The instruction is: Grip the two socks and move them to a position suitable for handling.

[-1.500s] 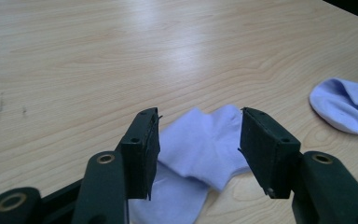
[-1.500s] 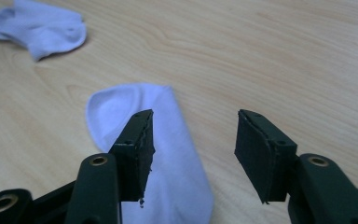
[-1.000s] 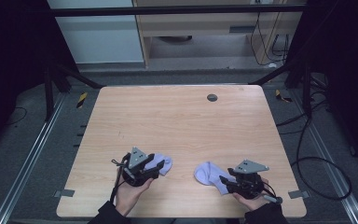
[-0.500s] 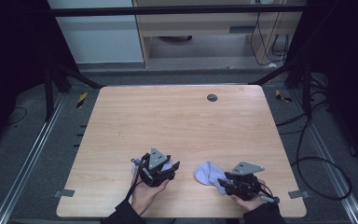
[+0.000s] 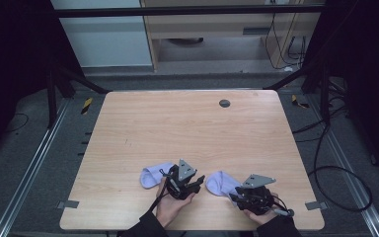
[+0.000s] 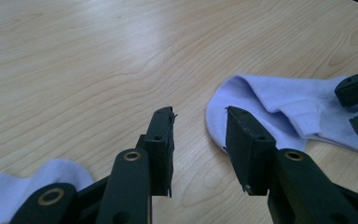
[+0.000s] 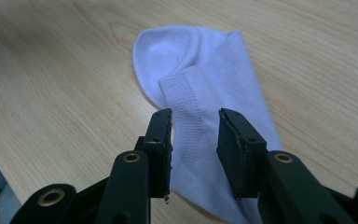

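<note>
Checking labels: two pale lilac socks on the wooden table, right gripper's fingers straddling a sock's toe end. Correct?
Not quite. The right gripper straddles the ribbed cuff end of the sock, not the toe; the right gripper view shows it. Two lilac socks, the other at left, on the wooden table: right.

A: Where do the cameras sit?

B: One hangs high above the near edge, looking forward and down on the whole table (image 5: 187, 123). Two ride low on the grippers, close over the wood.

A: What do they share?

B: The right-hand sock (image 5: 221, 182), at five o'clock from above, lies at two o'clock in the left gripper view (image 6: 284, 109) and twelve o'clock in the right gripper view (image 7: 205, 79).
</note>
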Demonstrator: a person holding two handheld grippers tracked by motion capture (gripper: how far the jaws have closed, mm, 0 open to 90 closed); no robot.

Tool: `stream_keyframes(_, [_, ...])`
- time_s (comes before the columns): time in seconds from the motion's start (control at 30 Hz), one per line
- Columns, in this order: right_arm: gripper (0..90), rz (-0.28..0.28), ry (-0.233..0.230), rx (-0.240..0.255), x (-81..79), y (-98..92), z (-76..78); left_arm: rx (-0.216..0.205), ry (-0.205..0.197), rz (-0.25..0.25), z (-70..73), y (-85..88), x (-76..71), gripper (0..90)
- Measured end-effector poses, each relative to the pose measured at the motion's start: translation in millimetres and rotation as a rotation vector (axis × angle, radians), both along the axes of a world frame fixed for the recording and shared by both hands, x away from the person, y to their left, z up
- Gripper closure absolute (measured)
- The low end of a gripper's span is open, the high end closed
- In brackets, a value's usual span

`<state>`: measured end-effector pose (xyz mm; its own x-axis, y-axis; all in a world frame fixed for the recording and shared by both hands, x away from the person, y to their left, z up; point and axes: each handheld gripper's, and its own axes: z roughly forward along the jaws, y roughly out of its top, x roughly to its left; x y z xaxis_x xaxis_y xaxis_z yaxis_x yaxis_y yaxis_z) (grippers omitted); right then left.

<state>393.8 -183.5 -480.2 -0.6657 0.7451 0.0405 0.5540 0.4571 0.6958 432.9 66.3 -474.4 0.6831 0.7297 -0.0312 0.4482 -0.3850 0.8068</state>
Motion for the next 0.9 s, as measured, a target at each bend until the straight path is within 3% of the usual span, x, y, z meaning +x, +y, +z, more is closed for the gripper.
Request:
stream_keyframes(0.5, [66.2, 0.026, 0.037, -0.039, 0.2, 4.8, -8.6, 0.028, 0.043, -0.019, -17.1, -22.7, 3.4, 63.0])
stream_keyframes(0.9, [69.7, 0.028, 0.054, -0.048, 0.9, 6.0, -11.0, 0.062, 0.072, -0.025, -27.7, -29.6, 8.1, 66.8])
